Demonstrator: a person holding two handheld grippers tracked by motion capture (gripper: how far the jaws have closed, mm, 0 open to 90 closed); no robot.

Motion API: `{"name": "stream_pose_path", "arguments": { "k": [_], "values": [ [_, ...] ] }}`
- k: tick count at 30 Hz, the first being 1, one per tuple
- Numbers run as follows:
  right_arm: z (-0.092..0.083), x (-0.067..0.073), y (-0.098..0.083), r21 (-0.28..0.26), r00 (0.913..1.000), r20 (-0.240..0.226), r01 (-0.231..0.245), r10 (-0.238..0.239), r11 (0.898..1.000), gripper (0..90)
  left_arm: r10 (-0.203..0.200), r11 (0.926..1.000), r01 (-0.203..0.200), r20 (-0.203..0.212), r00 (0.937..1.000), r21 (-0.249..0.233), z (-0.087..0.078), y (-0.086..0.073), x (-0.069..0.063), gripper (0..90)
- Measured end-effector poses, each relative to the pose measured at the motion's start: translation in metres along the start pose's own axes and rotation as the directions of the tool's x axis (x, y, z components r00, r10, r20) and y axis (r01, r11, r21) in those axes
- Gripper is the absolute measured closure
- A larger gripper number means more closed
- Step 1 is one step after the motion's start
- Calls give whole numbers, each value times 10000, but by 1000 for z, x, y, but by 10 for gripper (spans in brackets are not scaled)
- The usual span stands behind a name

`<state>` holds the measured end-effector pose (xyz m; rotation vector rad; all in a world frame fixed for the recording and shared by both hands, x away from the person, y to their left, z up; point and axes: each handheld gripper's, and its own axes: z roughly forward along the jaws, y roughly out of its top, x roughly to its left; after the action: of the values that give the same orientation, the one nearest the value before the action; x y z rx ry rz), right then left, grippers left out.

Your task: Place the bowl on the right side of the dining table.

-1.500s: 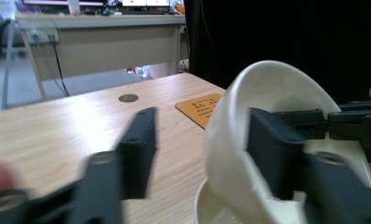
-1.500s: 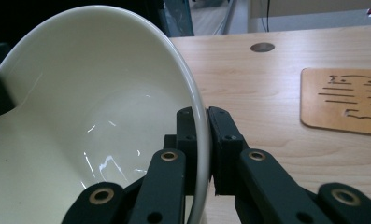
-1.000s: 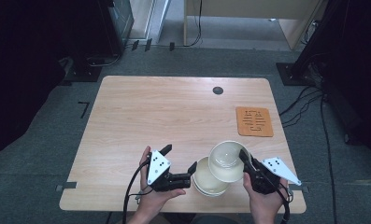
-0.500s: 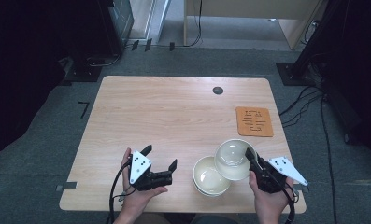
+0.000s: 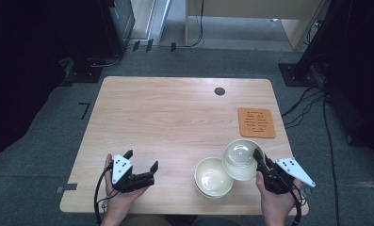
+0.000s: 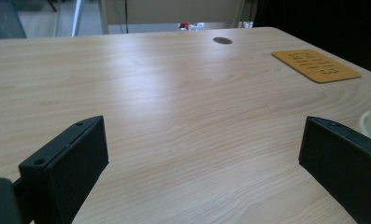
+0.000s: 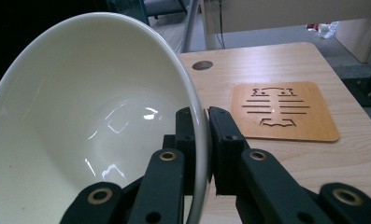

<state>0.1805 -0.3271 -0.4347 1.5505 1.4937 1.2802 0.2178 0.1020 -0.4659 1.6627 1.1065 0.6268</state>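
Right gripper view: gripper [image 7: 201,140] pinching bowl [image 7: 80,121] rim

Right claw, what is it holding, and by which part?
The right claw grips the cream bowl by its rim, one jaw inside and one outside. The left claw is open, holding nothing.

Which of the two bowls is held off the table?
The tilted bowl, its rim pinched by the right gripper; the other bowl rests on the table.
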Motion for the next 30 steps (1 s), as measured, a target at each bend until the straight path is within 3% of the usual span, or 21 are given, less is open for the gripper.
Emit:
{"name": "stream_pose_path", "arguments": {
  "k": [5, 6, 10, 13, 20, 25, 30],
  "values": [
    [0, -5, 0, 1, 9998, 175, -33, 33, 10000, 841, -77, 9998, 86, -463, 9989, 201, -4, -11, 24, 11],
    [0, -6, 0, -4, 9998, 191, -32, 32, 10000, 841, -77, 9998, 86, -463, 9989, 201, -4, -11, 24, 11],
    [1, -8, 0, -1, 9995, 303, -66, 66, 10000, 840, -529, 9978, 560, -861, 9949, 342, -5, -18, 41, 11],
    [2, -10, 0, 43, 9993, 382, -65, 63, 10000, 840, -463, 9976, 522, -1242, 9912, 444, -4, -23, 50, 11],
    [4, -13, -1, 65, 9985, 540, -112, 108, 9999, 840, -694, 9928, 835, -1550, 9855, 864, 1, -35, 68, 11],
    [6, -18, 0, 40, 9973, 705, -224, 220, 9997, 840, -728, 9917, 890, -1651, 9836, 929, 3, -38, 72, 11],
    [8, -23, 4, -62, 9958, 865, -300, 304, 9995, 840, -624, 9925, 774, -1527, 9863, 945, 6, -41, 69, 11]
  ]
}}
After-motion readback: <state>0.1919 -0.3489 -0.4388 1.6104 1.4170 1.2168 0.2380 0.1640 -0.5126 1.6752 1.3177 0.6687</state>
